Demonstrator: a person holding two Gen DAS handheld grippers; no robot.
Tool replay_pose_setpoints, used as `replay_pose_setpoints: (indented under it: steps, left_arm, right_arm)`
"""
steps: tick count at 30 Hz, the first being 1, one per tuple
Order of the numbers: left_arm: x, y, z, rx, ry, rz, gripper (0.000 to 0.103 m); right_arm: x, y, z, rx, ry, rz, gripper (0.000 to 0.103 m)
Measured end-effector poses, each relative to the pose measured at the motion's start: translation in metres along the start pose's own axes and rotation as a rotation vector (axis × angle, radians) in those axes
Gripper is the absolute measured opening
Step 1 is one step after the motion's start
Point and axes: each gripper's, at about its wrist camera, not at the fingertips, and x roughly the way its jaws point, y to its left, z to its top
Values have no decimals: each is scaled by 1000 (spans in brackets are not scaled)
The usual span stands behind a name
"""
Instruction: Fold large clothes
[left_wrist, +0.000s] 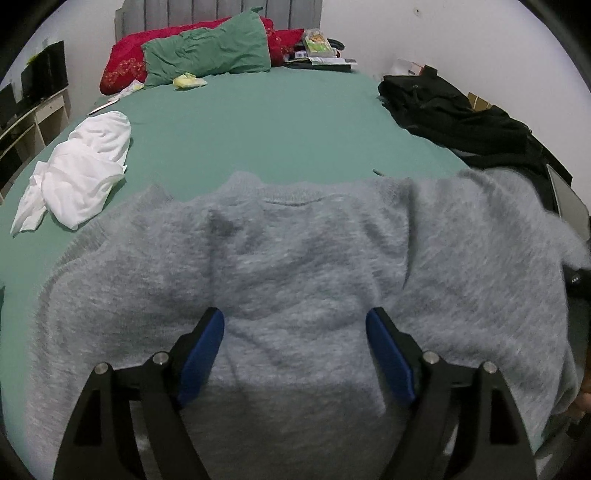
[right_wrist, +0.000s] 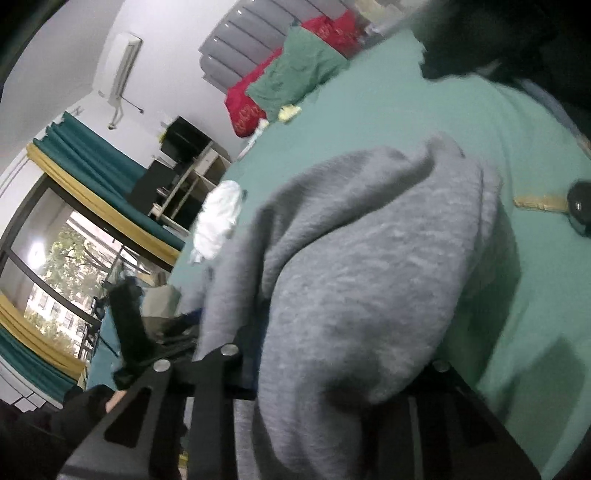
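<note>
A grey sweater (left_wrist: 295, 266) lies spread across the near end of a green bed (left_wrist: 280, 122), its neckline pointing away toward the pillows (left_wrist: 207, 55) and its width running side to side. The left tool (left_wrist: 295, 350) hovers over the sweater's near, lower part with its blue pads (left_wrist: 201, 354) standing wide apart and nothing pinched between them; the knit sits beneath and ahead of it, slightly left of the garment's middle. The right tool (right_wrist: 332, 369) works the sweater's right-hand side, where the fabric rises in a bunched fold (right_wrist: 369, 240) draped over its fingers. Its jaws look drawn in on that cloth, though blur and the covering knit hide the pads themselves. The coming fold appears to turn on this: the raised right edge has to travel leftward across the body, toward the side where the open left tool waits. A white garment (left_wrist: 81, 170) lies well apart at the left, and dark clothes (left_wrist: 461, 118) lie at the right edge.
</note>
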Motion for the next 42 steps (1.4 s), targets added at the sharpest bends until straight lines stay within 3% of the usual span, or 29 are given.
replay_pose_setpoints:
  steps: [3,7,13,18,21,27,33,35,36,37,38,42]
  left_arm:
    - [-5,-6,7,46,27,16,76]
    - [-25,-3,13,37,47,-49,72]
    - [-87,34,13,52,-89,-59,72]
    - [-120,90,-1,73,-172,28,73]
    - [-121,132,-13,24,-185,66,73]
    - [-106,213,-36,-179,-168,19,73]
    - [-115,257,-37,-260,-151,16,73]
    - [-122,267,-37,-285,-149,31,73]
    - [-126,270,-37,-288,-155,29,73]
    - [-130,272,-37,-290,-163,29,73]
    - [-135,274,-36,-291,-171,29,73]
    - [-143,276,-33,-303,-190,8,73]
  right_arm:
    - [-9,28,0,-20,-36,-18,27]
    - [-18,75,1,-61,-70,-105,27]
    - [-6,142,4,-130,-52,-219,27]
    - [25,188,2,-176,-32,-264,27]
    - [51,215,1,-213,-4,-282,27]
    - [119,256,-3,-245,76,-319,26]
    - [197,250,-27,-10,135,-271,29]
    - [215,247,-33,58,124,-274,39]
    - [221,249,-33,72,123,-261,52]
    - [225,255,-34,65,132,-233,69]
    - [230,263,-34,54,157,-177,73]
    - [238,293,-35,65,286,38,75]
